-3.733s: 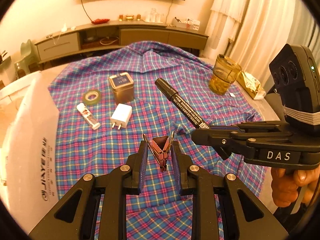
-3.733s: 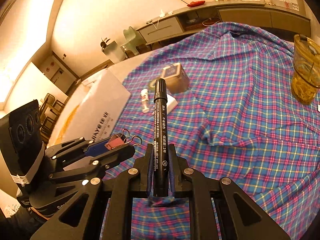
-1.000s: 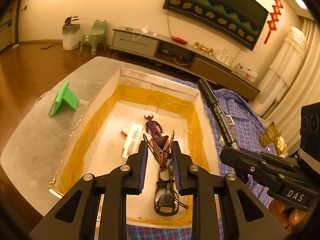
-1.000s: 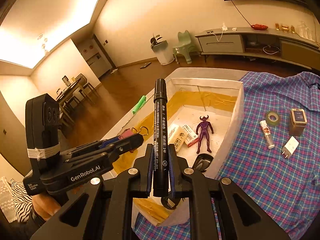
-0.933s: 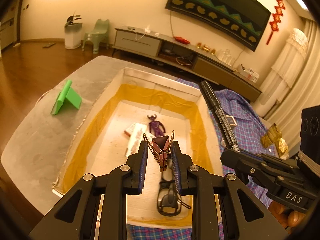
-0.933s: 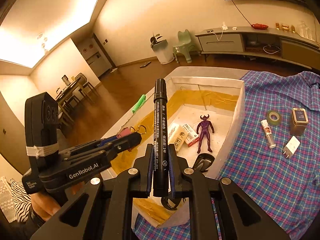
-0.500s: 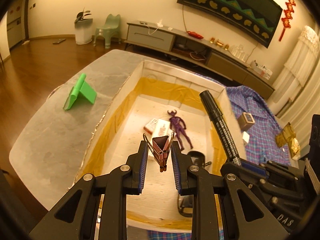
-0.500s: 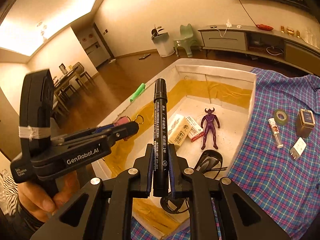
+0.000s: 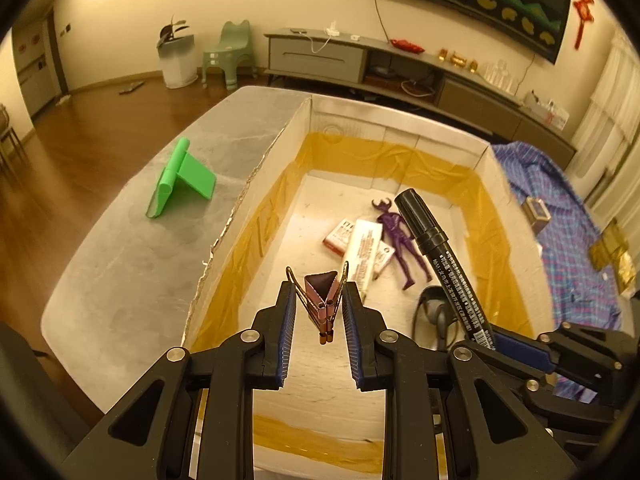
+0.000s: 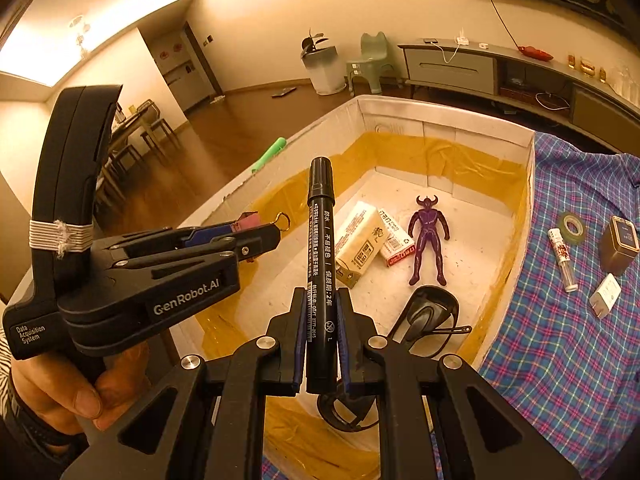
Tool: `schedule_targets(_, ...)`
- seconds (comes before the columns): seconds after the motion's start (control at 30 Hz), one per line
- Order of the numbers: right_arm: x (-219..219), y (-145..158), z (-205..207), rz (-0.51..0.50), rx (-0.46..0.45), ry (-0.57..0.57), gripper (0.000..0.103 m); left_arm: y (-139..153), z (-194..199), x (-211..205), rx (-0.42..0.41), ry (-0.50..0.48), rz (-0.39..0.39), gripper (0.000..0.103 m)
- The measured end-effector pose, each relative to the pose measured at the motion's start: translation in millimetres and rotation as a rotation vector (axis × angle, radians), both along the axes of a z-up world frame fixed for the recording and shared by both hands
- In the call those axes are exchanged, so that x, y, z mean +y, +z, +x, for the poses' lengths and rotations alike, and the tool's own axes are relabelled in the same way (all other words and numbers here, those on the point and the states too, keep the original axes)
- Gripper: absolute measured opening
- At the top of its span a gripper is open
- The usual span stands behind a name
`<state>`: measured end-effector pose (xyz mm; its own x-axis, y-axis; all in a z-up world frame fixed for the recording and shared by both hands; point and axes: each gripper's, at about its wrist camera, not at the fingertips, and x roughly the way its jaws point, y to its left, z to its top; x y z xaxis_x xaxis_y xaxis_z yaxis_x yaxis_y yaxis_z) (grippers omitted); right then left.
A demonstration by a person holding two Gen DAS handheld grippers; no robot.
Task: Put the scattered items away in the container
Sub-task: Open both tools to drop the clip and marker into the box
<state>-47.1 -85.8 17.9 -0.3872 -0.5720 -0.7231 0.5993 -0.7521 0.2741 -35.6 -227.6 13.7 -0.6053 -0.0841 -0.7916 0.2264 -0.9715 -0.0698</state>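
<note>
The black marker (image 10: 319,264) stands clamped by its lower barrel in the right hand-held gripper (image 10: 321,344), at centre frame, above the open white box (image 10: 448,128). The pink binder clip (image 9: 320,294) is pinched between the left hand-held gripper (image 9: 319,312), also over the box interior, presumably so both drop inside beside the purple figure (image 10: 428,240). Tape roll (image 10: 573,229) and charger (image 10: 606,295) wait on the plaid cloth (image 10: 560,360), right.
</note>
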Motion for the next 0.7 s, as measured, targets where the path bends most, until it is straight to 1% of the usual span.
schedule_targets(0.07, -1.2, -2.1, 0.7, 0.014, -0.003, -0.001, 0.015, -2.0, -0.9, -0.3, -0.010, 0.002, -0.015, 0.024)
schedule_targets(0.27, -4.0, -5.8, 2.0, 0.045, 0.003, 0.003, 0.015, -9.2, -4.9, -3.4, -0.035, 0.003, -0.019, 0.024)
schedule_targets(0.7, -4.9, -5.6, 0.7, 0.045, 0.014, -0.005, 0.014, -14.2, -10.4, -12.4, -0.059, 0.022, 0.035, 0.026)
